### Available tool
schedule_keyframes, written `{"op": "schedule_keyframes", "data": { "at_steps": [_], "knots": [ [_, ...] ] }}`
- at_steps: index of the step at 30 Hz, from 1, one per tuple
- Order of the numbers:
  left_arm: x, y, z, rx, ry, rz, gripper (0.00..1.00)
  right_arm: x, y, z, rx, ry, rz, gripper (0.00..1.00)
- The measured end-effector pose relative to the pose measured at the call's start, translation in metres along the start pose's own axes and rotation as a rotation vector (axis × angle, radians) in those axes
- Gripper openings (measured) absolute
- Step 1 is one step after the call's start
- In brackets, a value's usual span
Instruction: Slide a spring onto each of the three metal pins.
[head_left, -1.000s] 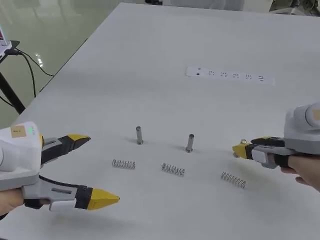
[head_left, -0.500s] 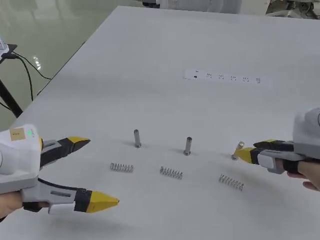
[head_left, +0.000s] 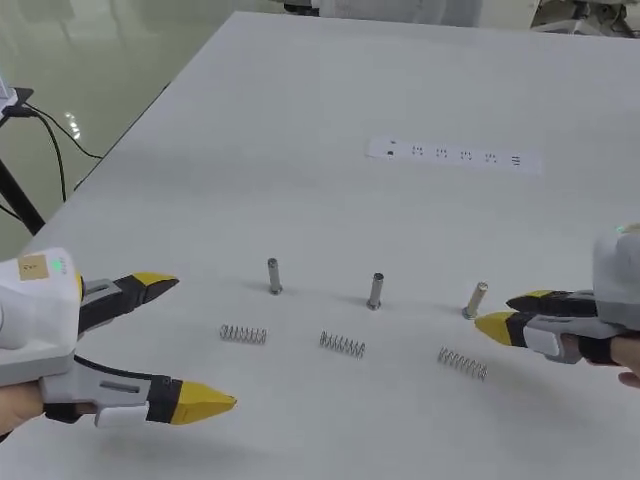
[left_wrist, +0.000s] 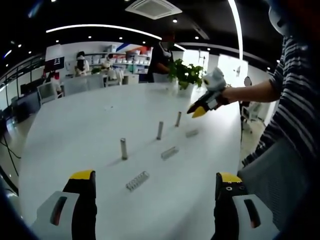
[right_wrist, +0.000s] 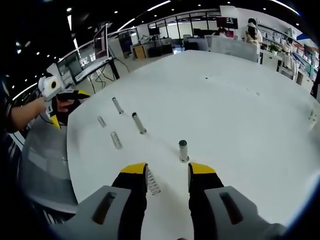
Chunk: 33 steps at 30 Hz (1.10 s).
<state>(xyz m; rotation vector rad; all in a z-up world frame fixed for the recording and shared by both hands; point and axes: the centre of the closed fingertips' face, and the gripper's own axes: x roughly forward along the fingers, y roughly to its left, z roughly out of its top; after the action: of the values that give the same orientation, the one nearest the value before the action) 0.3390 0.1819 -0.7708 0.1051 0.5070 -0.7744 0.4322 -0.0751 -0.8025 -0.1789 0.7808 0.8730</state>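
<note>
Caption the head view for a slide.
Left gripper and right gripper open above table; three springs lie before three bare pins.

The white table (head_left: 300, 120) carries a row of upright metal pins: the left pin (head_left: 274, 276), the middle pin (head_left: 376, 291) and the right pin (head_left: 476, 299). Near each, on the person's side, lies a coil: the left spring (head_left: 244, 334), the middle spring (head_left: 342, 345) and the right spring (head_left: 462, 363), none touching a pin. Well apart, farther back, a white power strip (head_left: 454, 156) lies flat.

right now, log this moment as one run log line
phase: pre-grasp | left gripper: open, empty | right gripper: open, empty, near right pin | pins: three standing, bare | springs: three flat on table, none picked up
</note>
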Motion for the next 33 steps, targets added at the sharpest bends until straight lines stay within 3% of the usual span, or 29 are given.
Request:
{"op": "schedule_keyframes", "data": {
  "at_steps": [5,11,19,26,33],
  "knots": [
    [0.001,-0.001,0.0,0.001,0.002,-0.002,0.97,0.001,0.012,-0.009,-0.13,0.071,0.04,0.3],
    [0.001,-0.002,-0.001,0.0,0.006,-0.004,0.97,0.004,0.026,-0.008,-0.193,0.106,0.106,0.26],
    [0.0,-0.003,-0.004,0.001,0.011,-0.003,0.97,0.011,0.03,-0.025,-0.341,0.215,0.141,0.26],
    [0.0,-0.003,-0.003,0.0,0.009,-0.004,0.97,0.02,0.027,-0.039,-0.368,0.265,0.149,0.22],
    [0.004,-0.005,-0.004,0.002,0.013,-0.015,0.97,0.025,0.027,-0.045,-0.442,0.3,0.154,0.2]
  ]
}}
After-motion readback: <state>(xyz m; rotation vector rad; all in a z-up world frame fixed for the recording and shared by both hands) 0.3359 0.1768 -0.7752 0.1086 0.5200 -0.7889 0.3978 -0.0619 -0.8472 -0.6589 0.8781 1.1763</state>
